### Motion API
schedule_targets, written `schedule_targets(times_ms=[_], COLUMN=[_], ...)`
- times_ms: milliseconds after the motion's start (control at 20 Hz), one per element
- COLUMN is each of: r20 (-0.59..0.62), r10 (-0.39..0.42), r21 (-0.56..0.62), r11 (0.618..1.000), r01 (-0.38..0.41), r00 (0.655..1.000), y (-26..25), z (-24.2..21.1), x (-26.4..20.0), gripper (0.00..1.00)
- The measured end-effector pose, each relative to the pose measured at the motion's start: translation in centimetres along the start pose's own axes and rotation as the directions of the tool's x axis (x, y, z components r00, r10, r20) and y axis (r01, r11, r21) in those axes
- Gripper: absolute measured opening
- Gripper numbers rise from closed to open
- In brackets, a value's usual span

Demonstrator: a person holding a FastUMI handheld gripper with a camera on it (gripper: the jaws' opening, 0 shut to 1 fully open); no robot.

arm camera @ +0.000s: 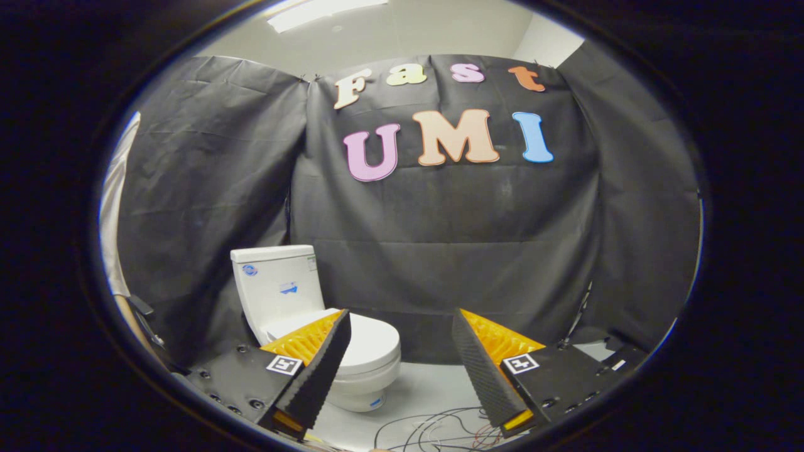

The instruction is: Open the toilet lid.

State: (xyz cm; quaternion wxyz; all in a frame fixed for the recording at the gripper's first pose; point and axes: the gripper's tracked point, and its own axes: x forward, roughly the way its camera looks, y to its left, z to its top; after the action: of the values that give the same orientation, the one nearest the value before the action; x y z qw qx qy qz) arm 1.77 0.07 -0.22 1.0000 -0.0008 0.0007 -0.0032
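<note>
Facing gripper (pixel 400 326): closed toilet lid (pixel 370 339)

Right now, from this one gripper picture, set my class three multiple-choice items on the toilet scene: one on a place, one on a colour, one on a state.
1. Where is the toilet relative to the gripper?
A. Beyond the left finger
B. Clamped between both fingers
C. Beyond the right finger

2. What colour are the ribbed backs of the fingers?
A. Green
B. Orange
C. White

3. What state is the lid in?
A. Raised against the tank
B. Removed and on the floor
C. Down, closed

Answers:
1 A: the left finger overlaps the bowl, with the tank behind it.
2 B: both fingers show orange ribbing behind dark pads.
3 C: the lid lies flat over the bowl, and the fingers stand wide apart, touching nothing.
</note>
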Motion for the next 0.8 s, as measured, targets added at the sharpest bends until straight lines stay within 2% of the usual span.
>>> schedule_targets(times_ms=[500, 600, 800], r20=[0.048, 0.066, 0.166], r10=[0.016, -0.011, -0.124], r21=[-0.015, -0.012, 0.044], r11=[1.0, 1.0, 0.992], r01=[-0.016, 0.012, 0.118], r00=[0.999, 0.998, 0.978], y=[1.5, 1.8, 2.1], z=[1.7, 2.5, 5.4], x=[7.0, 8.3, 10.9], gripper=[1.0, 1.0, 1.0])
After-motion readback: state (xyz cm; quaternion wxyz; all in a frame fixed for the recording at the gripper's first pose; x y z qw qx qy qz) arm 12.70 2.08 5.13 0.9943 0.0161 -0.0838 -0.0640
